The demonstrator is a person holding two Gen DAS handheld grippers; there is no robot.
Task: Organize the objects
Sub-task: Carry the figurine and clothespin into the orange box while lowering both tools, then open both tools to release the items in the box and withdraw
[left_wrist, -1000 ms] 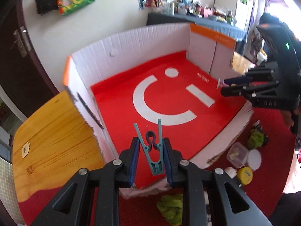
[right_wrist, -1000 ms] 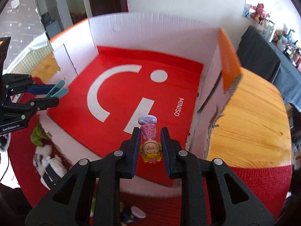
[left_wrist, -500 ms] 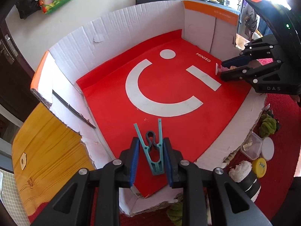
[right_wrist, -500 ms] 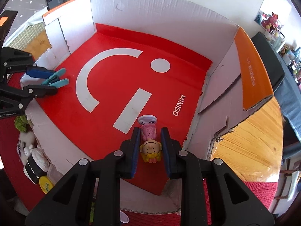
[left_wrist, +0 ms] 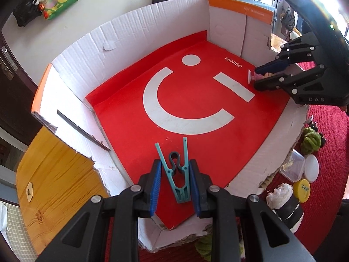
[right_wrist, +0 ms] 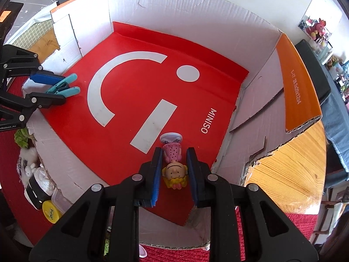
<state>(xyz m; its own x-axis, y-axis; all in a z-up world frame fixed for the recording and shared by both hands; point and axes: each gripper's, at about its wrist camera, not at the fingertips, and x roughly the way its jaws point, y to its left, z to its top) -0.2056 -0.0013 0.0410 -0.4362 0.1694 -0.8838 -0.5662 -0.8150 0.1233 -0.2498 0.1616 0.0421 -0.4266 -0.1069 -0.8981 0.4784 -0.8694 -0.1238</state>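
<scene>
A white cardboard box (left_wrist: pixel 130 30) with a red MINISO sheet (left_wrist: pixel 192 100) on its floor fills both views. My left gripper (left_wrist: pixel 174 174) is shut on a teal clothes peg (left_wrist: pixel 177 174), held over the box's near left part with its prongs forward. My right gripper (right_wrist: pixel 174 161) is shut on a small doll (right_wrist: pixel 174 166) in a pink dotted dress with yellow hair, head toward the camera, over the box's near right part. Each gripper shows in the other view: the right gripper (left_wrist: pixel 261 77) at the right edge, the left gripper (right_wrist: pixel 59 89) at the left edge with the peg (right_wrist: pixel 65 86).
The box (right_wrist: pixel 196 11) stands on a wooden table (left_wrist: pixel 54 170) with red cloth (left_wrist: pixel 322 174) around it. Outside the box's low front wall lie a clear container (left_wrist: pixel 293 168), a yellow lid (left_wrist: pixel 302 190), a green plush (left_wrist: pixel 310 139) and a black-and-white toy (right_wrist: pixel 36 187).
Both grippers have tilted further down over the box, so its floor shows more fully. Peg and doll stay gripped as before.
</scene>
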